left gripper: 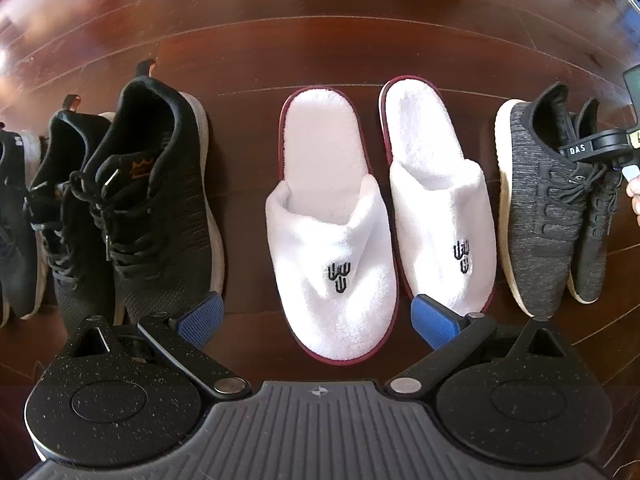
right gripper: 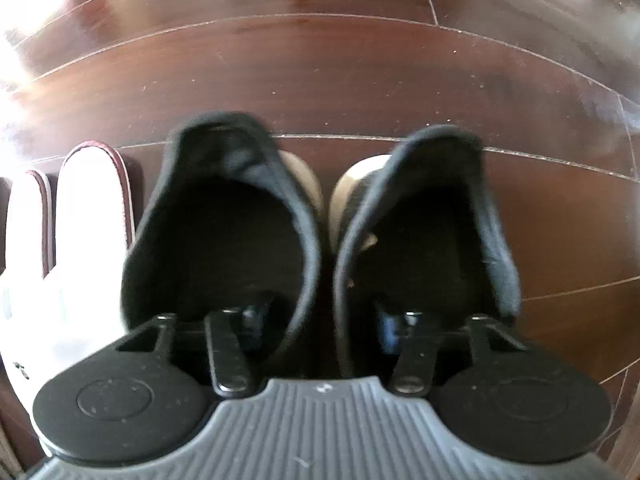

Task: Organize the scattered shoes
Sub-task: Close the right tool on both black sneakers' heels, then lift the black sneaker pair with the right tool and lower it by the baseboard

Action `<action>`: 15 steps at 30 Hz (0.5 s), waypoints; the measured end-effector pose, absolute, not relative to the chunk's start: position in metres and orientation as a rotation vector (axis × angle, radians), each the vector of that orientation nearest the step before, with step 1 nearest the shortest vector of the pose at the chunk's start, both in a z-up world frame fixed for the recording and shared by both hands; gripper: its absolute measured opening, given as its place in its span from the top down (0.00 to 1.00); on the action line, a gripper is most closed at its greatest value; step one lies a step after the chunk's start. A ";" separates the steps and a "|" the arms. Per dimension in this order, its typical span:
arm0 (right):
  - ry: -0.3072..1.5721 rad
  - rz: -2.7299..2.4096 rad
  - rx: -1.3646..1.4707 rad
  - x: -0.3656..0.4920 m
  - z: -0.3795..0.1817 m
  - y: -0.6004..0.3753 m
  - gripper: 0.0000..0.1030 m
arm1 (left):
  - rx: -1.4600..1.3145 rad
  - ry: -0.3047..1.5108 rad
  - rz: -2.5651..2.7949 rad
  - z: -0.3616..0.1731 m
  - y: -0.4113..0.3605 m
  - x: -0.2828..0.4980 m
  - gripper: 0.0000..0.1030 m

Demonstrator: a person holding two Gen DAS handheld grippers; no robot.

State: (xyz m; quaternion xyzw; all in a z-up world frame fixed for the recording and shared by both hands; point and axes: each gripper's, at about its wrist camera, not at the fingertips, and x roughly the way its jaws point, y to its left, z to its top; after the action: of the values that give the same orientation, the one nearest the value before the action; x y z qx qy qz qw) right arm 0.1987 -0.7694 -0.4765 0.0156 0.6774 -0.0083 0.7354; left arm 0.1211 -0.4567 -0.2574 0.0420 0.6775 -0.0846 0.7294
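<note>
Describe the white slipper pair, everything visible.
The white slippers are a terry-like fluffy pair with dark red sole edging and a small black embroidered logo on each closed toe. The heels are open-backed. They lie flat, side by side and parallel on the wooden floor, between the black sneakers and the grey knit sneakers. The pictures show nothing gripping them.

Blk sneakers (left gripper: 160, 200), white slippers (left gripper: 332, 240), grey pair (left gripper: 548, 208), seemingly rowed
</note>
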 end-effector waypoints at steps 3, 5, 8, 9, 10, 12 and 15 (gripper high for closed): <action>1.475 -0.003 0.023 0.195 -0.472 -0.774 0.79 | 0.094 1.484 -0.193 -0.256 -0.459 0.121 0.02; 1.468 0.003 0.013 0.193 -0.467 -0.777 0.88 | 0.097 1.480 -0.197 -0.256 -0.461 0.121 0.02; 1.465 0.012 0.011 0.193 -0.467 -0.781 0.90 | 0.099 1.473 -0.200 -0.255 -0.463 0.121 0.02; 1.461 0.010 0.011 0.192 -0.466 -0.782 0.90 | 0.101 1.471 -0.199 -0.255 -0.464 0.120 0.02; 1.456 0.006 0.013 0.191 -0.464 -0.784 0.90 | 0.101 1.469 -0.199 -0.255 -0.464 0.120 0.02; 1.448 -0.005 0.031 0.184 -0.454 -0.794 0.90 | 0.106 1.466 -0.198 -0.255 -0.464 0.119 0.02; 1.427 -0.047 0.085 0.192 -0.434 -0.791 0.90 | 0.115 1.461 -0.199 -0.255 -0.466 0.118 0.02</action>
State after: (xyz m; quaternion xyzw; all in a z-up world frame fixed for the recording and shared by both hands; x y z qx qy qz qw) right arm 0.1923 -0.7913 -0.4338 0.0390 0.6541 -0.0216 0.7551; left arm 0.1181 -0.4662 -0.2549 0.0523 0.6658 -0.0908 0.7387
